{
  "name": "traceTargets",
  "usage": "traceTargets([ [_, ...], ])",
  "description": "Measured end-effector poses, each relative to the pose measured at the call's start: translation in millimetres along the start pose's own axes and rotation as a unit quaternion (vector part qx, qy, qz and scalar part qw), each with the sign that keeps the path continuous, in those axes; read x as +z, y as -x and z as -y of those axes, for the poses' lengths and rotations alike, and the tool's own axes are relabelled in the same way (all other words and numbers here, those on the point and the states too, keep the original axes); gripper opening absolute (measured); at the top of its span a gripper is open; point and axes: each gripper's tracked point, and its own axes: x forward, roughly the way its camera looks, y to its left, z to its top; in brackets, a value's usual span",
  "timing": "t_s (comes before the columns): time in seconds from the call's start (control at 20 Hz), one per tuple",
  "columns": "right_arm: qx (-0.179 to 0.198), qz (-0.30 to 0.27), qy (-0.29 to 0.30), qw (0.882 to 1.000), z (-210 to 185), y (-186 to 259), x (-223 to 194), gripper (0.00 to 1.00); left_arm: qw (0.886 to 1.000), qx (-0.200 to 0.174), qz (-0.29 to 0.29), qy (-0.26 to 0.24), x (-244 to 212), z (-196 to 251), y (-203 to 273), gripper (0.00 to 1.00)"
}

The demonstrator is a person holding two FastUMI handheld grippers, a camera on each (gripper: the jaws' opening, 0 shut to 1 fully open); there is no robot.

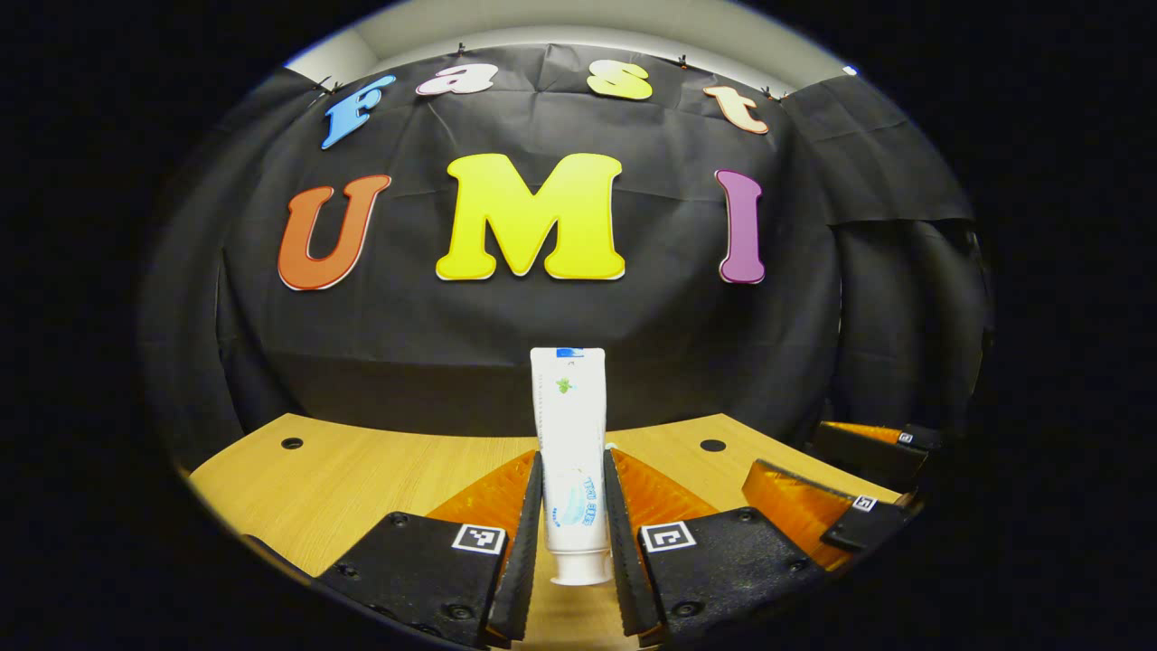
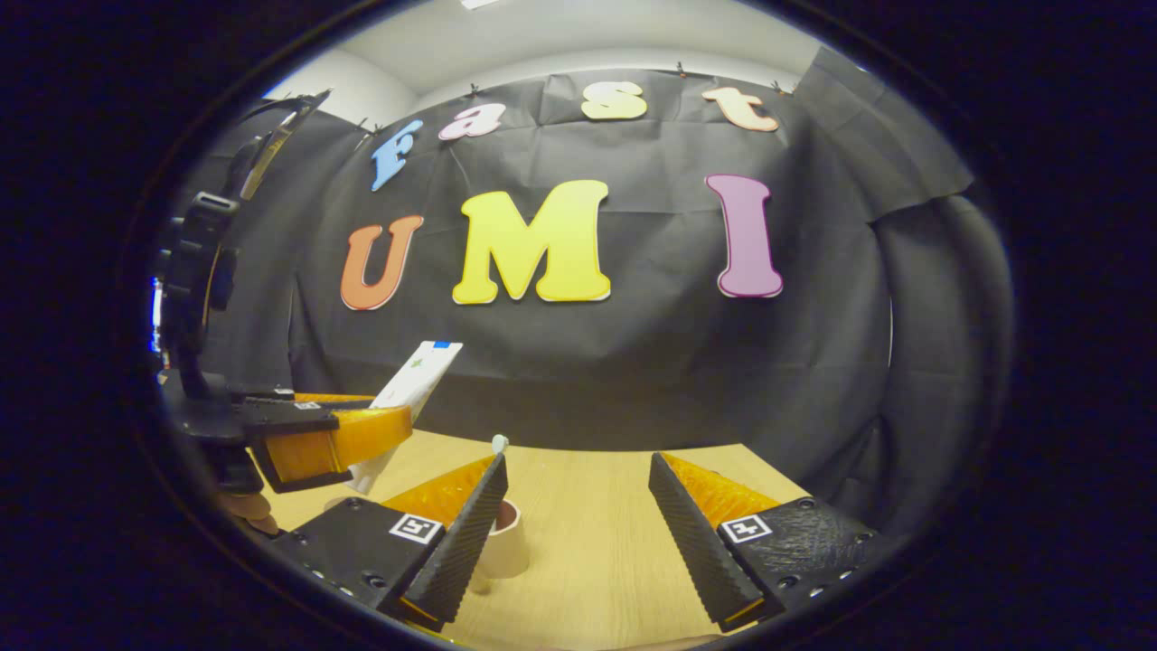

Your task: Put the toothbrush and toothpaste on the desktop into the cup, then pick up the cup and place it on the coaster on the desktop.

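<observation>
While the toothpaste [image 1: 571, 452] is clamped cap-down between the left gripper [image 1: 573, 515] fingers, it's lowered into the cup [image 2: 503, 541] next; right gripper [image 2: 578, 533] fingers are spread, empty.

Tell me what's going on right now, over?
Left gripper shut on toothpaste, held off the desk. Right gripper open, empty. Cup on desk beside its left finger. Nothing in the way.

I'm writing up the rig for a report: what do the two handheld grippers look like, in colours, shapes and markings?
Both match. The left gripper has two black bodies with screws, each bearing a square black-and-white tag, orange wedge-shaped fingers and ribbed black pads. The right gripper has the same black bodies, tags, orange wedges and ribbed pads. In the right gripper view, a black mount rises behind the left gripper.
</observation>
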Motion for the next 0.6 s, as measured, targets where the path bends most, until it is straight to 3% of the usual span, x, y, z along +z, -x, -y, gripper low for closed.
traceTargets([
  [0.45, -0.010, -0.003, -0.037, 0.999, 21, -2, 1, 0.96, 0.999, -0.012, -0.031, 0.005, -18, 18, -25, 0.42],
  [0.5, -0.008, -0.005, -0.046, 0.999, 22, -3, 1, 0.96, 0.999, -0.011, -0.032, 0.004, -18, 17, -25, 0.47],
  [0.6, -0.010, -0.007, -0.049, 0.999, 26, -4, 0, 0.96, 0.999, -0.014, -0.036, 0.004, -19, 17, -26, 0.42],
])
